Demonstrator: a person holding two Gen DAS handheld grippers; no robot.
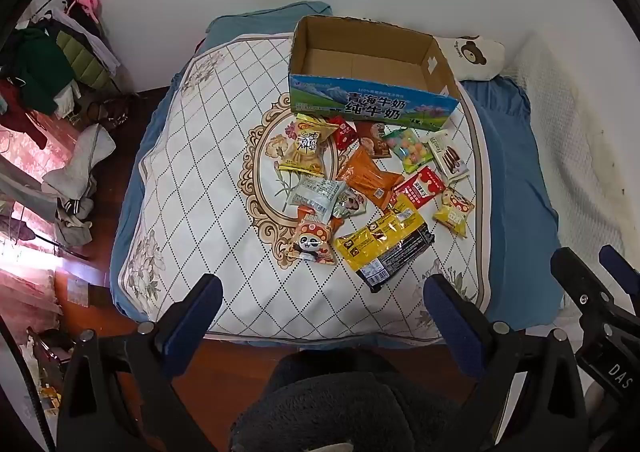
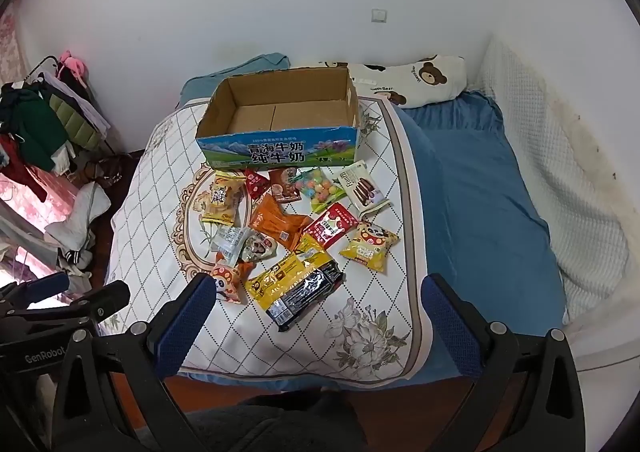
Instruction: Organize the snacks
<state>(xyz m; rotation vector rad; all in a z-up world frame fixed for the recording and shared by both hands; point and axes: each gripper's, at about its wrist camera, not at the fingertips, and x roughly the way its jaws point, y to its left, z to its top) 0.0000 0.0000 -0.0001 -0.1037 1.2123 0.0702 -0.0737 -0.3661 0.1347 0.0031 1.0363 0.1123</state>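
step: first pick | both my grippers, left [image 1: 322, 294] and right [image 2: 318, 292], spread, empty | box [image 2: 280, 150] empty | take near yellow pack [image 2: 294, 286] by edge, low approach

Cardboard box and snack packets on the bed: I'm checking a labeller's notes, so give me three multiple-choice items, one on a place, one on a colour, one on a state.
1. Where do the snack packets lie relative to the cardboard box?
A. inside it
B. on the quilt in front of its printed side
C. on the floor

2. What colour is the packet at the middle of the pile?
A. orange
B. purple
C. black

3. How do the two grippers stand?
A. both shut on a packet
B. one shut, one open
C. both open, holding nothing

Answers: 1 B, the box shows only its bare bottom and the packets lie by its printed wall. 2 A, the orange packet sits mid-pile. 3 C, the left gripper and right gripper have spread fingers with nothing between.
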